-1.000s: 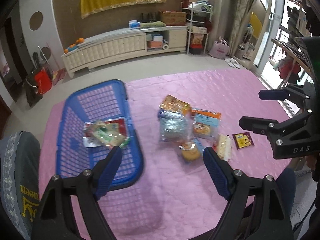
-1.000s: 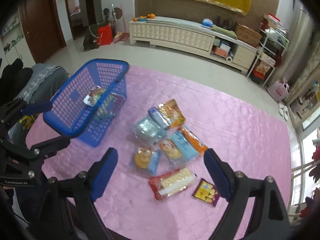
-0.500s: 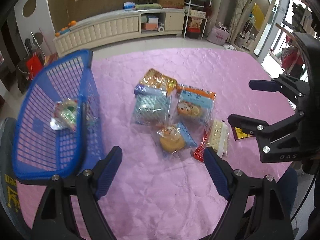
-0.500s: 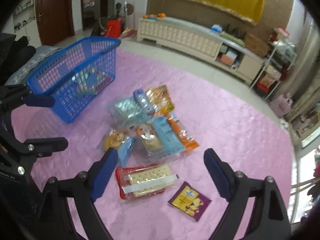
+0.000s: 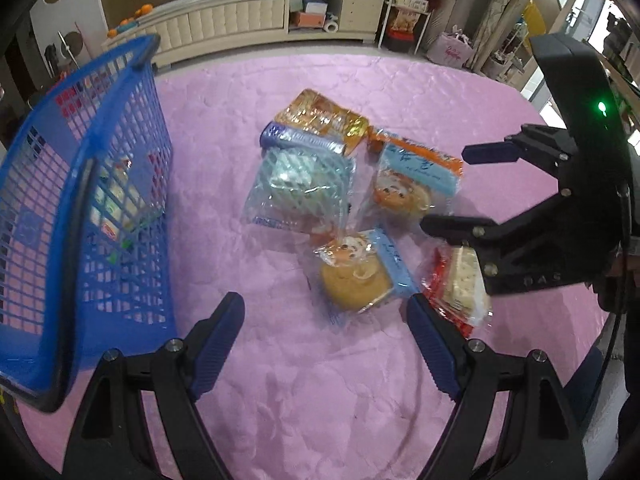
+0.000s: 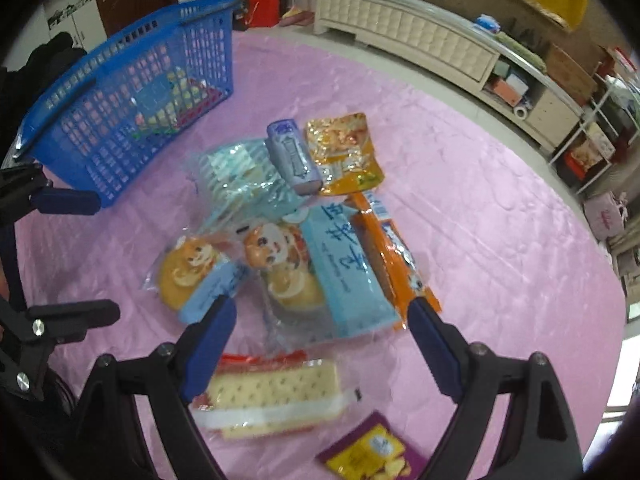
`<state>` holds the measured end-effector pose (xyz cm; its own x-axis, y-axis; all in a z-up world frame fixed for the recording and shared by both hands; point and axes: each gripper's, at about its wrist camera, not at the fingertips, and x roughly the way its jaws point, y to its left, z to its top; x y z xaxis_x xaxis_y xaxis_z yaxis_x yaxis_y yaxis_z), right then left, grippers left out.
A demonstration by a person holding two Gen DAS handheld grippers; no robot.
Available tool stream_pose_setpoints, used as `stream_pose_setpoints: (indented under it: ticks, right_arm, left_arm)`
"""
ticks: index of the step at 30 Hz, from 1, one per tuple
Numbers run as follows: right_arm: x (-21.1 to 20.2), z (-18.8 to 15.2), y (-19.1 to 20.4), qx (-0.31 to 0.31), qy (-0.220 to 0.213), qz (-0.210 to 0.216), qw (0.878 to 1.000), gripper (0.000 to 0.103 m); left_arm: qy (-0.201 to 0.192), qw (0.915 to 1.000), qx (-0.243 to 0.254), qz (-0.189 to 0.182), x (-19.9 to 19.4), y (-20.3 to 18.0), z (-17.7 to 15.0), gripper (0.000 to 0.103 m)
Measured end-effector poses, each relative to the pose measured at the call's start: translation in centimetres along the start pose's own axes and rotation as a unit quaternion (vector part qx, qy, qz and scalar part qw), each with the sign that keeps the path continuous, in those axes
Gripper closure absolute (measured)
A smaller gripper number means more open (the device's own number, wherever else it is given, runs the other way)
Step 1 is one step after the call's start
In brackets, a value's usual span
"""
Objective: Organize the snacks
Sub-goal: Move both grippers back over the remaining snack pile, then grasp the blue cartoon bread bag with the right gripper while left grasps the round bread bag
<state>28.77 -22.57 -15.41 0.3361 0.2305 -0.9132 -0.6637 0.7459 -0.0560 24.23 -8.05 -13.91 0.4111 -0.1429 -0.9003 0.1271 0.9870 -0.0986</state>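
Several snack packs lie in a pile on the pink cloth (image 5: 320, 380). A small round cake pack (image 5: 356, 272) lies just ahead of my left gripper (image 5: 326, 344), which is open and empty. A larger cartoon cake pack (image 6: 316, 272) lies between the fingers of my right gripper (image 6: 320, 344), open and empty; that gripper also shows in the left wrist view (image 5: 472, 188). A cracker pack (image 6: 268, 396) lies under the right gripper. A blue basket (image 5: 80, 184) at the left holds a snack pack (image 6: 168, 108).
A pale green pack (image 5: 300, 188), an orange foil pack (image 6: 344, 152), a blue bar (image 6: 292, 156) and an orange stick pack (image 6: 392, 256) are in the pile. A small purple packet (image 6: 372, 452) lies nearest. A white cabinet (image 5: 240, 20) stands beyond the cloth.
Both grippers have dropped lower and closer to the snack pile; the packs now loom larger. The basket has shifted toward the left edge of both views. Both stay open.
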Motion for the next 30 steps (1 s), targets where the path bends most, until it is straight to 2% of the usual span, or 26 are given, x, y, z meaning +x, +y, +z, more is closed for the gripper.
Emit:
stream_pose_setpoints:
  ticks: [1,6,9,11,14,24,30]
  right_arm:
    - [0.5,0.2,-0.1,-0.004,0.004,0.007,1.000,0.022]
    - [1.7,1.1,-0.1,-0.024,0.017,0.043,0.999,0.026]
    - [2.6,1.2,0.1,-0.032,0.037,0.039,0.998,0.030]
    - [2.4,0.9,0.1,-0.029,0.030,0.038,0.998,0.032]
    - [1.6,0.0,-0.1,-0.010,0.025,0.046,0.999,0.034]
    - [-2.9,-3.1,-1.0,0.070,-0.002,0.007,0.998,0.034]
    - [-4.9,-4.6,-1.4,0.125,-0.001,-0.004,0.992,0.034]
  left_arm:
    - [0.003,1.0000,-0.003,-0.002,0.3,0.1,0.0,0.022]
    - [0.017,0.9996,-0.020,-0.014,1.4,0.8,0.1,0.022]
    - [0.022,0.9993,-0.025,-0.016,1.5,1.0,-0.1,0.022]
    - [0.021,0.9993,-0.027,-0.015,1.4,1.0,-0.2,0.022]
    - [0.022,0.9992,-0.030,-0.017,1.0,1.1,-0.3,0.022]
    - [0.012,0.9989,-0.043,-0.016,-1.5,0.3,-0.3,0.022]
    - [0.042,0.9973,-0.056,-0.024,-0.1,-0.7,0.9,0.022]
